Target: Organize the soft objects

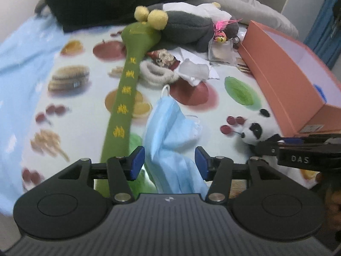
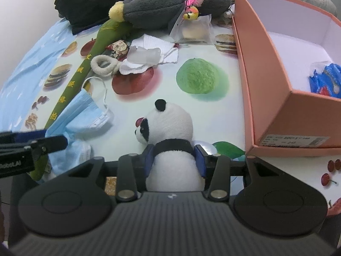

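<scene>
Your left gripper stands open around the blue face mask — pads clear of the fabric, so close low on the bunched folds. Your right gripper clasps the panda plush at its shoulders — lift it straight toward the orange box.

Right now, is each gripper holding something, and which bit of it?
The right gripper holds the panda toy by its body, just below the black band. The left gripper holds nothing: its jaws stand open around the blue face mask.
</scene>
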{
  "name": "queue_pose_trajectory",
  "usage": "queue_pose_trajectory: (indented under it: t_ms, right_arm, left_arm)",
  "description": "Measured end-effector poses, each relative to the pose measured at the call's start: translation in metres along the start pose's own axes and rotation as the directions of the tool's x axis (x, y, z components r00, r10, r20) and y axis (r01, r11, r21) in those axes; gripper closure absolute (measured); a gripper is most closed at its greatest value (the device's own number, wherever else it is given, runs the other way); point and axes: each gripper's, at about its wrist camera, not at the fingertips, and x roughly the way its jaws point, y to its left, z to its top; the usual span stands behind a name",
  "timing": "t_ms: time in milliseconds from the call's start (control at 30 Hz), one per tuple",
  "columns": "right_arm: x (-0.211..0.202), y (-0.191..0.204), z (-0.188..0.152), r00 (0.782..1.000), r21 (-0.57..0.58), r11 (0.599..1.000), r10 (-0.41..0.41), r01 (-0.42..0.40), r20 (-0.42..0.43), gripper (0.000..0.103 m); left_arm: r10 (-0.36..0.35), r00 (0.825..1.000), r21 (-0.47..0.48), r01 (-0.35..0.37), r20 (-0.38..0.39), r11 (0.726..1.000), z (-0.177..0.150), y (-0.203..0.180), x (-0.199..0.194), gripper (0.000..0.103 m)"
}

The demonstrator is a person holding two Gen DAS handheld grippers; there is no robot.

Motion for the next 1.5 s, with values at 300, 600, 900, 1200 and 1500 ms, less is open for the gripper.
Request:
queue_pose_trajectory:
  t_ms: [300, 600, 900, 1200, 1500]
  right_arm:
    - [-0.003, 0.003, -0.001, 0.999, -0.018, 1.0, -0.019, 0.02, 0.026, 0.06]
    - [-0.024, -0.018, -0.003, 0.996, 0.026, 0.999, -0.048, 0.046, 0.073, 0.06]
    - [-0.059, -0.035, -0.007, 0.99, 0.043, 0.998, -0.056, 0.051, 0.132, 0.06]
    - [-0.114, -0.041, -0.009, 0.969, 0.07, 0.997, -0.061, 0.046, 0.238, 0.06]
    - [-0.173, -0.053, -0.015, 0.937, 0.106, 0.993, -0.088, 0.055, 0.337, 0.06]
  left_arm:
    - [0.055, 0.999, 0.112, -0.054, 0.001, 0.992, 0.001, -0.015, 0.029, 0.047]
    - [0.072, 0.997, 0.122, -0.07, -0.013, 0.99, -0.004, -0.028, 0.047, 0.085]
    - [0.007, 0.999, 0.046, -0.009, 0.044, 0.999, 0.002, -0.049, 0.016, 0.095]
    - [-0.084, 0.99, 0.019, 0.083, 0.116, 0.996, 0.012, -0.075, -0.041, 0.095]
    - [-0.177, 0.965, 0.049, 0.171, 0.196, 0.984, 0.023, -0.11, -0.094, 0.095]
